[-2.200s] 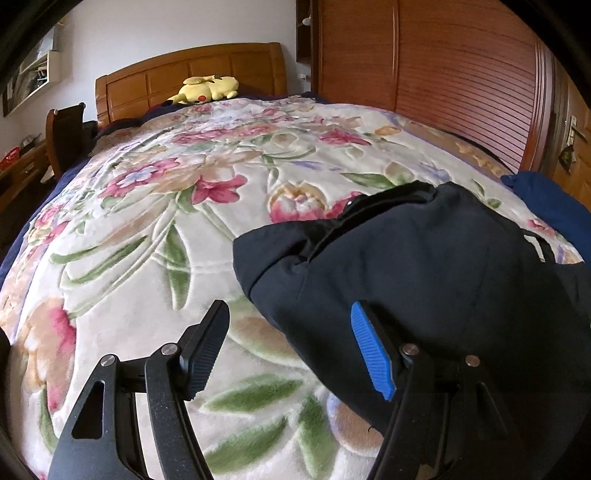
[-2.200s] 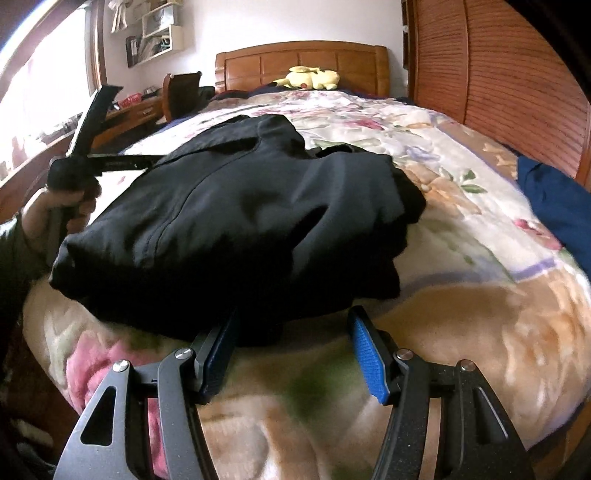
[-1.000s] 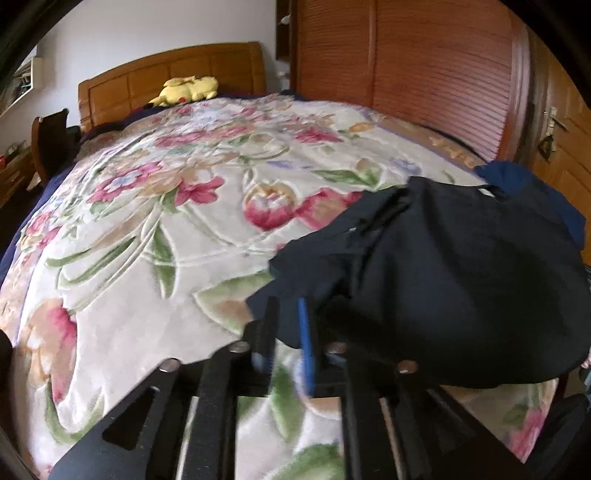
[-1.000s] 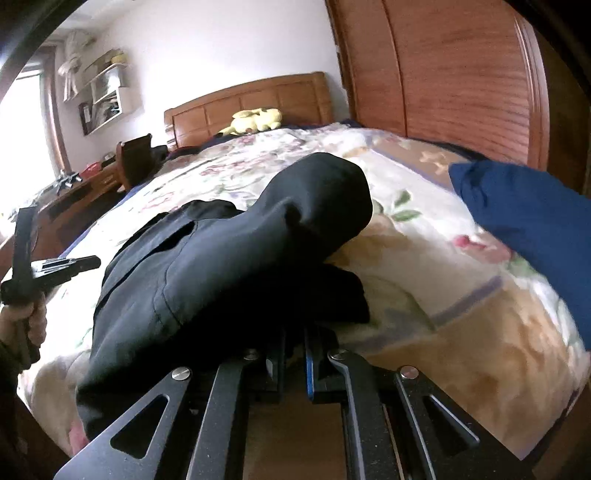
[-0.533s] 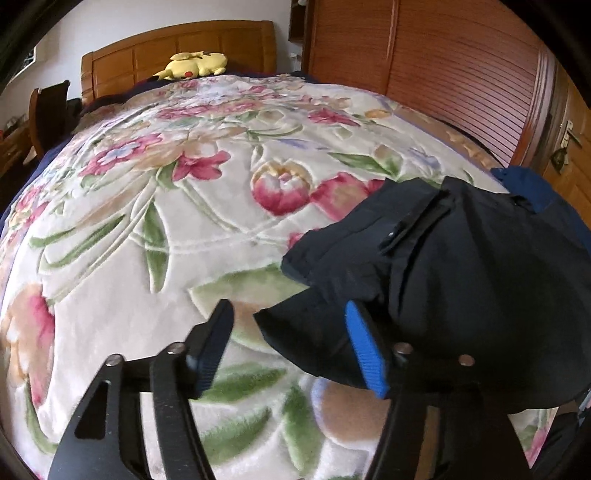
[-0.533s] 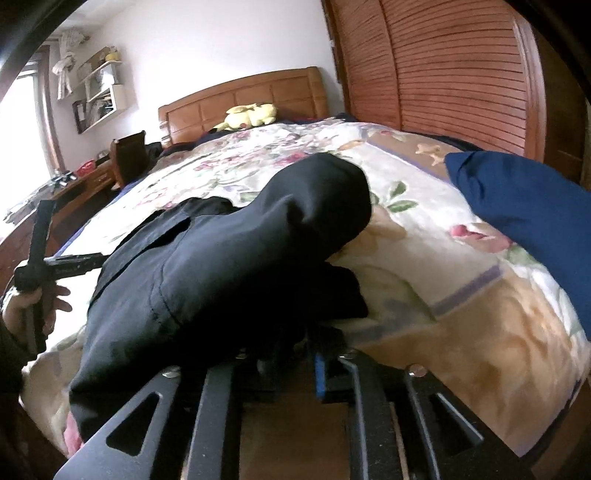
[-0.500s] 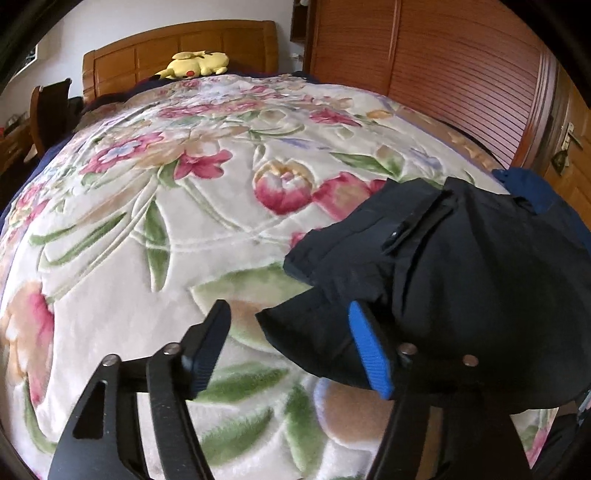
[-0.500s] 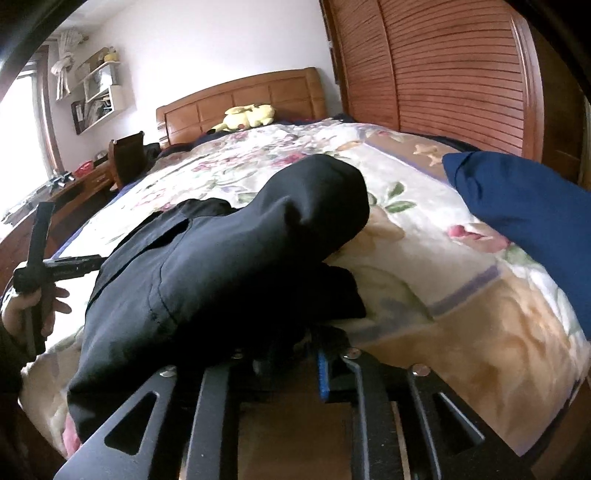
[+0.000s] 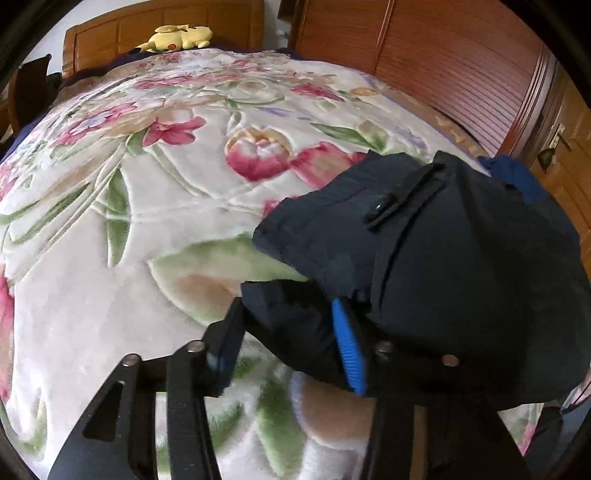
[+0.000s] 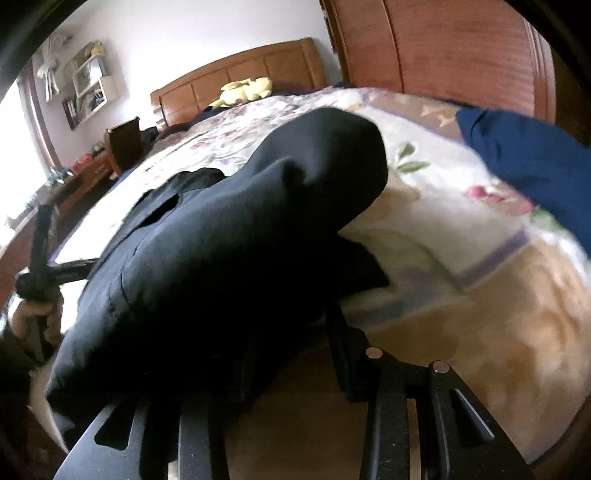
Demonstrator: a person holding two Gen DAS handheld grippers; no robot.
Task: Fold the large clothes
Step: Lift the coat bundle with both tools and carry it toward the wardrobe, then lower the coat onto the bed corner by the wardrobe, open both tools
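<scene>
Your left gripper [image 9: 286,341] has its fingers spread, with a fold of the dark jacket [image 9: 436,266] lying between them and draping over the blue-padded finger [image 9: 349,350]; they are not pinching it. Your right gripper [image 10: 280,354] also has its fingers apart, the jacket [image 10: 221,258] bunched between and over them, hiding the left one. The jacket sits in a folded heap at the foot edge of the bed, on the flowered blanket [image 9: 147,221], toward the corner nearest the wooden wardrobe [image 9: 443,55]. A blue garment [image 10: 528,166] lies near the blanket's wardrobe-side edge, just beyond the jacket. A yellow plush toy [image 9: 179,37] rests against the headboard [image 9: 122,29] at the far edge.
</scene>
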